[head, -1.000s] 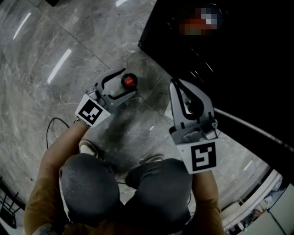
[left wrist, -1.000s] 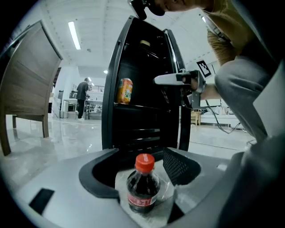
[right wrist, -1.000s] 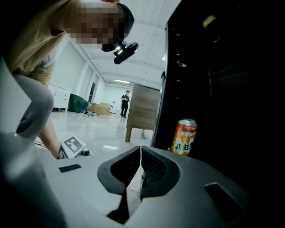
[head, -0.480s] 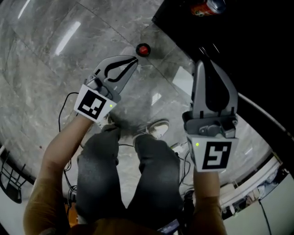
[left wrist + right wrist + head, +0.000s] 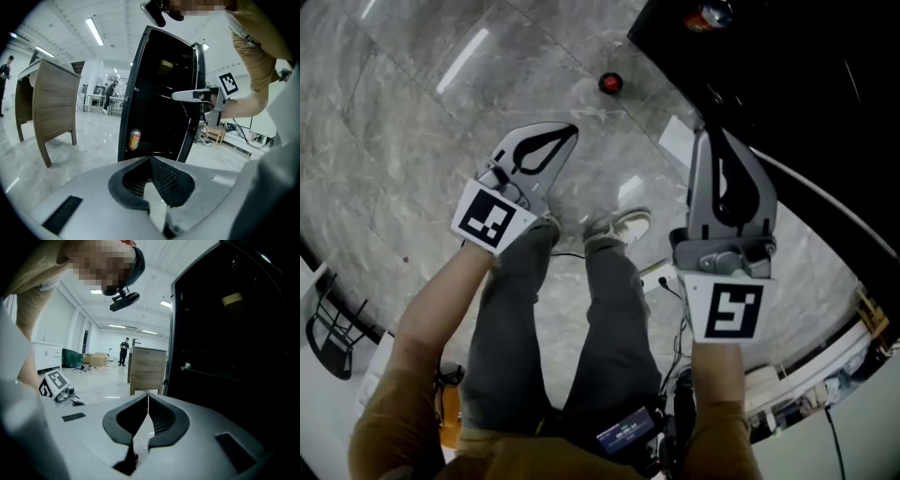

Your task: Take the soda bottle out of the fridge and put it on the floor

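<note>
The soda bottle [image 5: 610,82], seen from above as a red cap, stands on the grey marble floor just outside the black fridge [image 5: 787,75]. My left gripper [image 5: 572,129] hangs above the floor, well short of the bottle, shut with nothing in it. The left gripper view shows the left gripper [image 5: 151,159] with its jaws together, facing the open fridge [image 5: 159,93]. My right gripper [image 5: 710,131] is shut and empty beside the fridge's edge. In its own view the right gripper [image 5: 148,394] points past the dark fridge [image 5: 234,333].
An orange can [image 5: 134,139] stands low inside the fridge; the can [image 5: 708,16] also shows from above. The person's shoes [image 5: 619,225] and cables [image 5: 661,281] are below the grippers. A wooden partition [image 5: 51,103] stands at the left, and a black wire basket [image 5: 328,328] near the floor's edge.
The left gripper's jaws, open round the bottle's cap, have shut empty and drawn back. The person has risen from a crouch, and the bottle stays on the floor, farther off.
</note>
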{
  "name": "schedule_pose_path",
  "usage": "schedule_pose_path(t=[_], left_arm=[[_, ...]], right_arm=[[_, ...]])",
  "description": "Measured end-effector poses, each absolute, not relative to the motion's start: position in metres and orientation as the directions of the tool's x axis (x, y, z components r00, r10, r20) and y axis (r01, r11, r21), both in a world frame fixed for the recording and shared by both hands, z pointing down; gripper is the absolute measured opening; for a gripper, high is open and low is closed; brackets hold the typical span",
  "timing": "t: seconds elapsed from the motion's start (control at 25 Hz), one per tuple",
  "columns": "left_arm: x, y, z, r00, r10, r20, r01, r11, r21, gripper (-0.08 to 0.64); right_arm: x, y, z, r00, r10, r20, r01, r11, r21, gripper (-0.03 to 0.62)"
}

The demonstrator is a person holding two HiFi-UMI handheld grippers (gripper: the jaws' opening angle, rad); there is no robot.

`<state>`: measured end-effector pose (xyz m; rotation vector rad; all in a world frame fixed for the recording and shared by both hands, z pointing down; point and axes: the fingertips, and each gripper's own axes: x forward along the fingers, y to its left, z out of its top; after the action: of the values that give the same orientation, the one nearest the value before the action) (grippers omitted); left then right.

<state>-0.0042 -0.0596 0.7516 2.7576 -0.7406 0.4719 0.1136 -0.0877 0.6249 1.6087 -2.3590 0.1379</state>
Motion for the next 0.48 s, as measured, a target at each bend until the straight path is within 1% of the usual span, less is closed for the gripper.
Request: schedule_pose_path(t=[0.12, 0.24, 0.36, 0.48], left_arm=[[-0.006, -0.058, 0.697, 0.805, -0.474, 0.357, -0.553, -0.817, 0.163, 0.002], [-0.008, -0.067, 0.642, 0.782, -0.521, 0.341, -0.597, -0.783, 0.172, 0.002], [-0.006, -0.075, 0.589, 0.782, -0.540, 0.312, -0.605, -0.779, 0.167, 0.003], [-0.009, -0.076, 0.544, 0.779, -0.557, 0.288, -0.615, -0.769, 0.175, 0.002]], right_arm=[[0.121, -0.082, 0.583, -0.326, -0.901, 0.287, -0.930, 0.359, 0.072, 0.003], [0.126, -0.077, 0.543, -0.347, -0.888, 0.300, -0.917, 0.389, 0.092, 0.003], [0.129, -0.073, 0.509, -0.366, -0.876, 0.313, -0.906, 0.413, 0.097, 0.003], [0.132, -0.069, 0.474, -0.347, -0.885, 0.312, -0.917, 0.389, 0.083, 0.003]])
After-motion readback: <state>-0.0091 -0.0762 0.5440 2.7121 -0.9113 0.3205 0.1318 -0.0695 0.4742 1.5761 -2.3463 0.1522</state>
